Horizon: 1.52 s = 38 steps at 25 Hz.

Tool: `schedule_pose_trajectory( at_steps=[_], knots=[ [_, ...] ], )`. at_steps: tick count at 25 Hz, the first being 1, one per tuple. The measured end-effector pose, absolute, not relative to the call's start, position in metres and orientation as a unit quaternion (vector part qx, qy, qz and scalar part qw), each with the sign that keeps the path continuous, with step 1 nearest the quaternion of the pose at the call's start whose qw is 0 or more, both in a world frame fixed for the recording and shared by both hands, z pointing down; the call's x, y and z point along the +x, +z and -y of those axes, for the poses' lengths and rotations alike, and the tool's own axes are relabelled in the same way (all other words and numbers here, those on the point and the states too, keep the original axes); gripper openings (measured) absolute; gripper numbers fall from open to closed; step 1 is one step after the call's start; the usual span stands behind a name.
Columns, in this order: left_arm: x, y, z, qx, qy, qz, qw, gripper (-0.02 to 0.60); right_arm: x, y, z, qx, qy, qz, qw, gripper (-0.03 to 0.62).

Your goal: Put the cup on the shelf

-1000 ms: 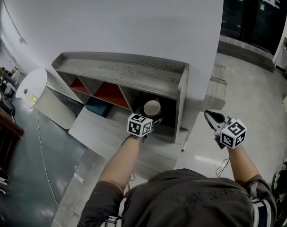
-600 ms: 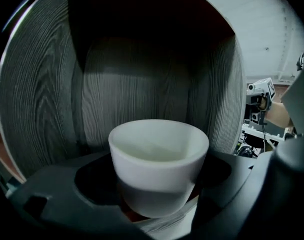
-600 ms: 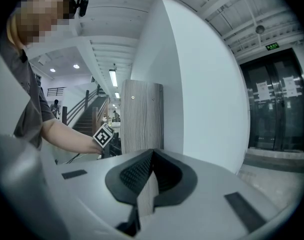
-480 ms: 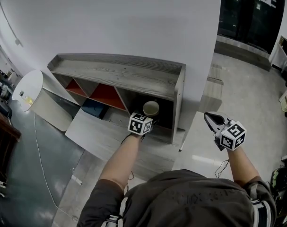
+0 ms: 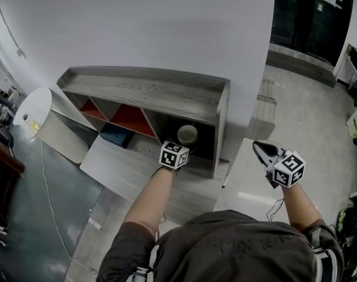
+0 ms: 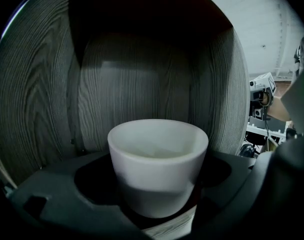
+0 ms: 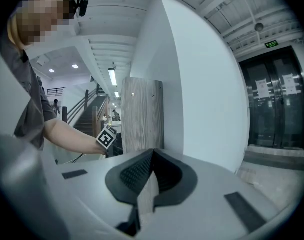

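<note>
A white cup stands in the rightmost compartment of the grey wooden shelf. My left gripper reaches into that compartment. In the left gripper view the cup sits between the jaws, whose dark pads lie against its lower sides, so my left gripper is shut on it. The cup's base is just above the wood floor, and I cannot tell if it touches. My right gripper hangs to the right of the shelf, apart from it; in its own view the right gripper is shut with nothing in it.
Other shelf compartments have red backs, and one holds a blue thing. A pale board lies on the floor before the shelf. A round white table is at the left. Dark glass doors stand at the far right.
Almost nothing has changed: the cup stays in the right compartment with my left gripper at it, the right gripper holds its place, and the head camera has shifted slightly.
</note>
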State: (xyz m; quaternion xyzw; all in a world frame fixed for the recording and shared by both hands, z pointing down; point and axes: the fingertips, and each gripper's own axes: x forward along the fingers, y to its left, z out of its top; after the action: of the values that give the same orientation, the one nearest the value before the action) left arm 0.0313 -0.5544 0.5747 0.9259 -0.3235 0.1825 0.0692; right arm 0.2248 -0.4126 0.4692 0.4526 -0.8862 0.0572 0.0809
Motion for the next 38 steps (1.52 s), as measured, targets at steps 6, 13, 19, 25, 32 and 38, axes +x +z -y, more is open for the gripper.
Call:
schedule_pose_trajectory(
  at_steps=[6, 13, 19, 25, 32, 38],
  knots=[
    [0.032, 0.569, 0.554, 0.925, 0.163, 0.332, 0.083, 0.423, 0.219, 0.466, 0.415, 0.448, 0.056, 0.889, 0.077, -0.008],
    [0.024, 0.546, 0.548, 0.925, 0.130, 0.351, 0.071, 0.423, 0.210, 0.464, 0.418, 0.439, 0.053, 0.893, 0.076, -0.008],
    [0.004, 0.518, 0.524, 0.925, 0.091, 0.362, 0.066, 0.423, 0.199, 0.459, 0.421, 0.429, 0.050, 0.899, 0.071, -0.008],
    [-0.030, 0.489, 0.484, 0.929, 0.059, 0.362, 0.059, 0.423, 0.178, 0.453, 0.421, 0.409, 0.045, 0.909, 0.066, -0.008],
    [-0.069, 0.460, 0.433, 0.931, 0.021, 0.360, 0.059, 0.422, 0.148, 0.444, 0.416, 0.380, 0.038, 0.922, 0.061, -0.008],
    [-0.095, 0.449, 0.396, 0.928, 0.000, 0.368, 0.065, 0.410, 0.124, 0.442, 0.409, 0.356, 0.038, 0.932, 0.060, -0.008]
  ],
)
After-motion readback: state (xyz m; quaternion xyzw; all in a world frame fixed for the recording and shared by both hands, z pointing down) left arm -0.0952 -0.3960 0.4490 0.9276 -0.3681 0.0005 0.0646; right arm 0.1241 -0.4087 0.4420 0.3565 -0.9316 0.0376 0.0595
